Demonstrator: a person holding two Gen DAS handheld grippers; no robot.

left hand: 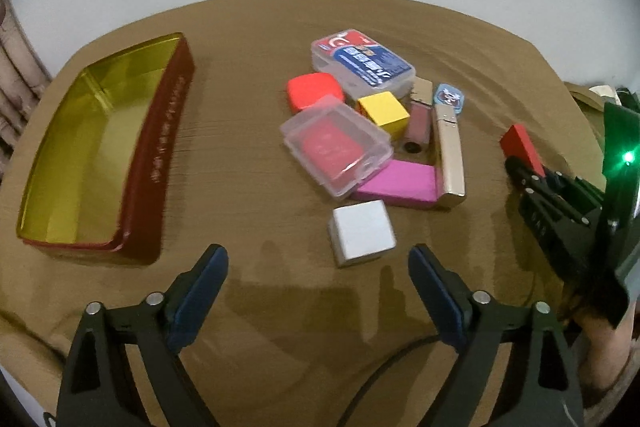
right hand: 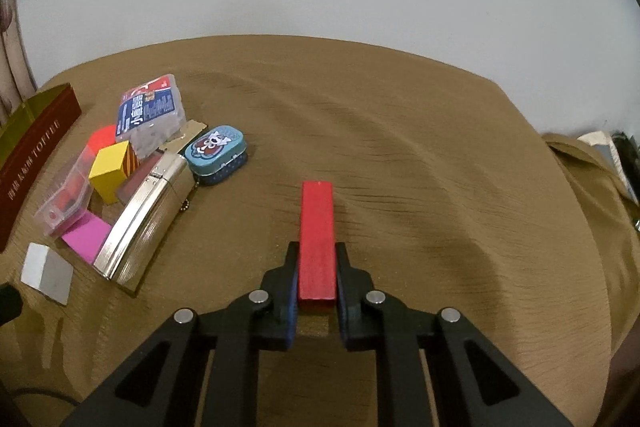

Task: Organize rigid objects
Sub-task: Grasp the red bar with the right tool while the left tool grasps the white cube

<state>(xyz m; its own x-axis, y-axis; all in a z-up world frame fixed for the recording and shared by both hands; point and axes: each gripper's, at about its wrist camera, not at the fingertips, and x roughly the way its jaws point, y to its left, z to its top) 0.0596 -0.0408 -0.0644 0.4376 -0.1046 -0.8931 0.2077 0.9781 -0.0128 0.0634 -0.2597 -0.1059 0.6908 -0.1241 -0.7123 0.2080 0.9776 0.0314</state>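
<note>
Right fingers (right hand: 317,281) clench a red block (right hand: 317,243); left fingers (left hand: 318,269) spread wide, seemingly touching nothing, near the white cube (left hand: 362,231).

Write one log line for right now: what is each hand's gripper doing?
left gripper: open, empty, above white block | right gripper: shut on red block | tin: empty
</note>
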